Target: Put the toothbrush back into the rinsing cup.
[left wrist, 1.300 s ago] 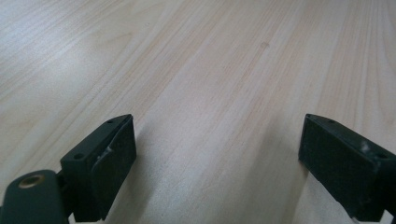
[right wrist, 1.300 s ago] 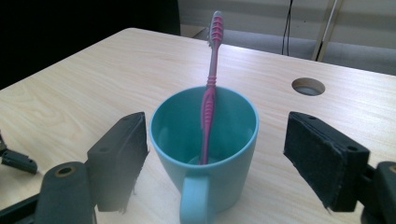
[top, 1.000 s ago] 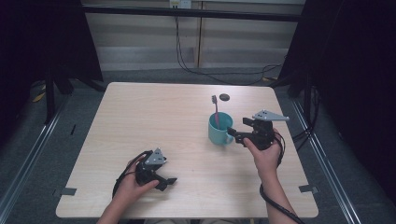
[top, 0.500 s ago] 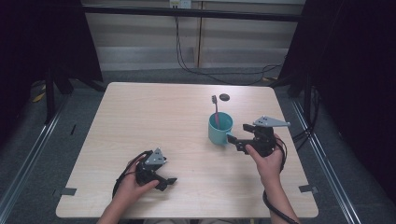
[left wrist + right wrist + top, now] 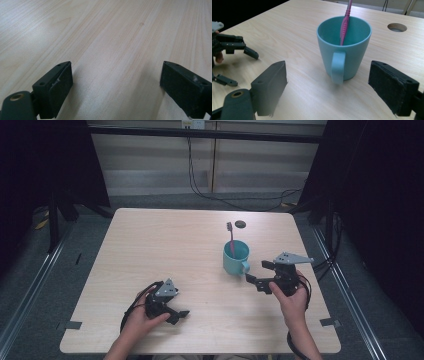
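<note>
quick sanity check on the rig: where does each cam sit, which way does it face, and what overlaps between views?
High view: above the person's side, looking forward and down on the table; both hands enter from the bottom with the left gripper and right gripper.
Left gripper view: rides the left gripper, looking along its open jaws at bare tabletop.
Right gripper view: rides the right gripper, open jaws facing the teal mug handle.
Shared: high and right gripper views both show mug, pink toothbrush, table hole and left gripper.
</note>
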A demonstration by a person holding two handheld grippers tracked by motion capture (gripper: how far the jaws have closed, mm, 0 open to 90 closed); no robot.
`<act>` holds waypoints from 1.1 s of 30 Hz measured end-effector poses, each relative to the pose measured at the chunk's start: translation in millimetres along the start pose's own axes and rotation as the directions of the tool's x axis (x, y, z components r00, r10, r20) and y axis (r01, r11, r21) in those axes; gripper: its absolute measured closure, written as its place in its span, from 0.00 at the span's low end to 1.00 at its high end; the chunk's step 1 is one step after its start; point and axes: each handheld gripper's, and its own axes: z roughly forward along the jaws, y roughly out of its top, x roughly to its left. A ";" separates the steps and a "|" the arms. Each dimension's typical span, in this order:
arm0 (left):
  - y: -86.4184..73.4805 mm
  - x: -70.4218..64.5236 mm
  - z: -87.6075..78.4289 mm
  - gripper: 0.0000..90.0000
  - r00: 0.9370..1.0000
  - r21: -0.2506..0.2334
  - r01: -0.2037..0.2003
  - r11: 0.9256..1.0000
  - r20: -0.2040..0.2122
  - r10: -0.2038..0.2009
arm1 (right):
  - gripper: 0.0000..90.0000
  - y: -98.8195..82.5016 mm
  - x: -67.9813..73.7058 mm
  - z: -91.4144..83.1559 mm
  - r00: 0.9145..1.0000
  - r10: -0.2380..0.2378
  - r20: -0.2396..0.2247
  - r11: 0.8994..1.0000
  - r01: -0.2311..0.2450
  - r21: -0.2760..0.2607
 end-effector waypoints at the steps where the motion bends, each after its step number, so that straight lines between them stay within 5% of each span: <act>1: 0.0 0.0 0.0 0.12 1.000 0.000 0.000 1.000 0.000 0.000 | 0.16 0.0 0.0 0.0 1.000 0.000 0.000 1.000 0.000 0.000; 16: 0.0 -0.2 0.2 0.12 1.000 -0.003 0.004 1.000 0.000 -0.004 | 0.16 -27.0 4.0 -7.8 0.999 -0.042 -0.004 0.997 0.042 0.070; 33: 0.0 -0.2 0.1 0.12 1.000 -0.003 0.003 1.000 -0.001 -0.003 | 0.16 -55.9 1.2 -16.4 0.999 -0.035 0.021 0.995 0.033 0.093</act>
